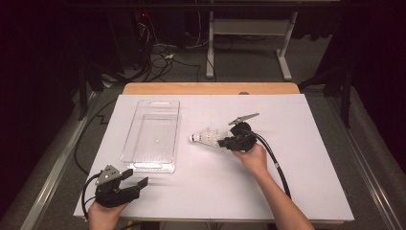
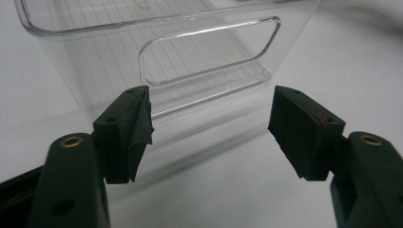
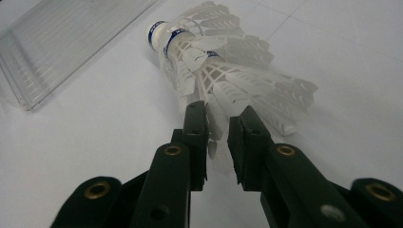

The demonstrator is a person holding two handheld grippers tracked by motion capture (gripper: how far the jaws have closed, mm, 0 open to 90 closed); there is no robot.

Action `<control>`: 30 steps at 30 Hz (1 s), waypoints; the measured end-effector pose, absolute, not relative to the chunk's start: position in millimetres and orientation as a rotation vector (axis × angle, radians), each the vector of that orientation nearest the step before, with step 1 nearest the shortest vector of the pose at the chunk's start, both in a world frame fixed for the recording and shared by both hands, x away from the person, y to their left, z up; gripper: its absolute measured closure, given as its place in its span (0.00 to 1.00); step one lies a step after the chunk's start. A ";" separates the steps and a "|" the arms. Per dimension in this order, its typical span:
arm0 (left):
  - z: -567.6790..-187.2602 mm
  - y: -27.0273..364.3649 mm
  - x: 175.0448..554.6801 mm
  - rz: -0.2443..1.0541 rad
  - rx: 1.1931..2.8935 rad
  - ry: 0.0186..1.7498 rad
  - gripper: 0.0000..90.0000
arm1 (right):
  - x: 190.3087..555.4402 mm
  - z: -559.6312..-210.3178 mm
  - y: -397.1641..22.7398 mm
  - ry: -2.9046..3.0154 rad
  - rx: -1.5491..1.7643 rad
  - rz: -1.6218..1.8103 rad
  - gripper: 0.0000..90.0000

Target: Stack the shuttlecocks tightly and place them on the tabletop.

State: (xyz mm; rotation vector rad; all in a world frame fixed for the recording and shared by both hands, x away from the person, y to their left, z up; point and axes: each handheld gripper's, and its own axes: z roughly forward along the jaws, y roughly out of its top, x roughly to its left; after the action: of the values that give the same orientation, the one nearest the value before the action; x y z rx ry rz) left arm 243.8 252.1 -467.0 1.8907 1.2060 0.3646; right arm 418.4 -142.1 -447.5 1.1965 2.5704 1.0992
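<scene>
1. A white feathered shuttlecock [image 1: 205,137] with a blue-banded cork tip lies on its side on the white tabletop [image 1: 297,158], just right of the middle, its tip pointing left toward a clear plastic rectangular bin [image 1: 152,136].

2. The right gripper [image 1: 223,142] sits at the flared end of the shuttlecock, held low over the tabletop by the person's right hand [image 1: 252,155] — a black cable [image 1: 276,165] trails back from it along the forearm.

3. In the right gripper view the two black fingers [image 3: 196,137] stand a narrow gap apart, with the edge of the shuttlecock's [image 3: 223,71] feather skirt lying between them; the pads do not look pressed onto the feathers, so the fingers are slightly apart rather than clamped.

4. The bin stands upright and open-topped to the left of the shuttlecock, apart from it, with its long side running away from the person.

5. The left gripper [image 1: 138,178] rests near the front left corner of the tabletop, just in front of the bin's near end, held by the person's left hand [image 1: 102,213].

6. In the left gripper view its fingers [image 2: 124,135] are spread wide with nothing between them — they face the near wall of the bin [image 2: 209,52], which has a rounded handle cutout.
</scene>
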 end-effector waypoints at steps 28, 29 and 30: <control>-466.9 251.4 245.4 0.367 1.900 1.198 0.35 | 390.3 -447.0 -155.7 2.448 1.213 1.072 0.51; -466.9 251.3 245.3 0.369 1.899 1.199 0.35 | 390.3 -447.0 -155.7 2.448 1.213 1.072 0.51; -466.9 251.6 245.2 0.371 1.899 1.198 0.35 | 389.1 -446.9 -156.2 2.449 1.206 1.070 0.51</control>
State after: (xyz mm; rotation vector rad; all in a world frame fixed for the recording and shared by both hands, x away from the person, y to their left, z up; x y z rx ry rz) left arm 245.2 251.6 -466.9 1.8990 1.1977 0.3706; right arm 389.1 -156.2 -446.9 1.2055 2.4488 1.0696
